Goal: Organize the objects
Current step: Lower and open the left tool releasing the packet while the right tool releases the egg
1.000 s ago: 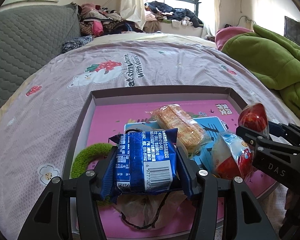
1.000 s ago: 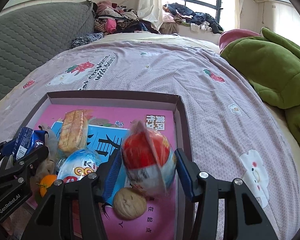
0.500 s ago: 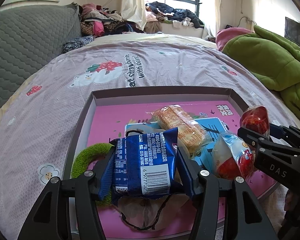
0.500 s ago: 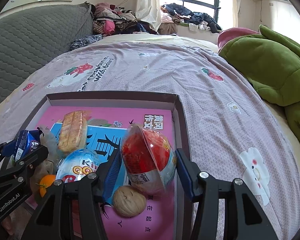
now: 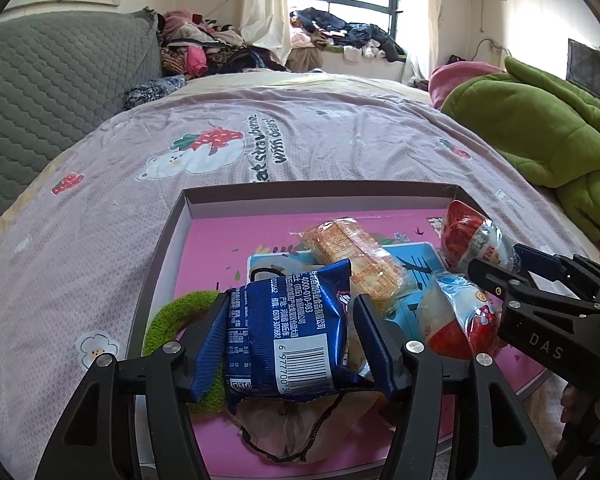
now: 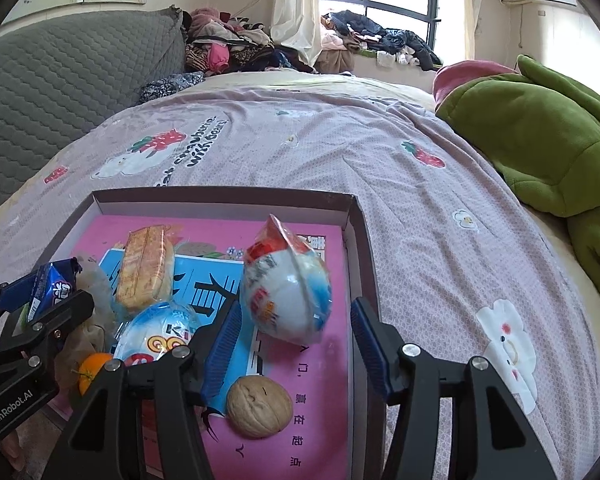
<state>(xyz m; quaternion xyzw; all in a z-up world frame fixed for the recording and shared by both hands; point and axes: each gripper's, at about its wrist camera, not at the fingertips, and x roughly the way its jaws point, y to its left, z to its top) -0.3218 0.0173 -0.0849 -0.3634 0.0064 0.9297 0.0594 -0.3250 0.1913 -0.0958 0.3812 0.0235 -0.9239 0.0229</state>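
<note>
Since a second ago the right claw (image 6: pixel 296 332) has spread its fingers, and the egg-shaped snack (image 6: pixel 286 286) now sits loose between them, near the right wall of the tray (image 6: pixel 356 248). Left claw (image 5: pixel 288 332) stays clamped on the blue packet (image 5: pixel 290 332) over the tray's near-left part. Beyond the tray's far rim lies open bedspread (image 6: pixel 340 140).

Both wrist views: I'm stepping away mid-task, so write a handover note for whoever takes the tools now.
Left tool shut on the blue snack packet, above the pink box.
Right tool: red-white egg pack at its tips, over the box's right side; grip unclear.
Lying in the box: cracker pack, second egg pack, walnut.
Left: set packet and egg pack down.
</note>
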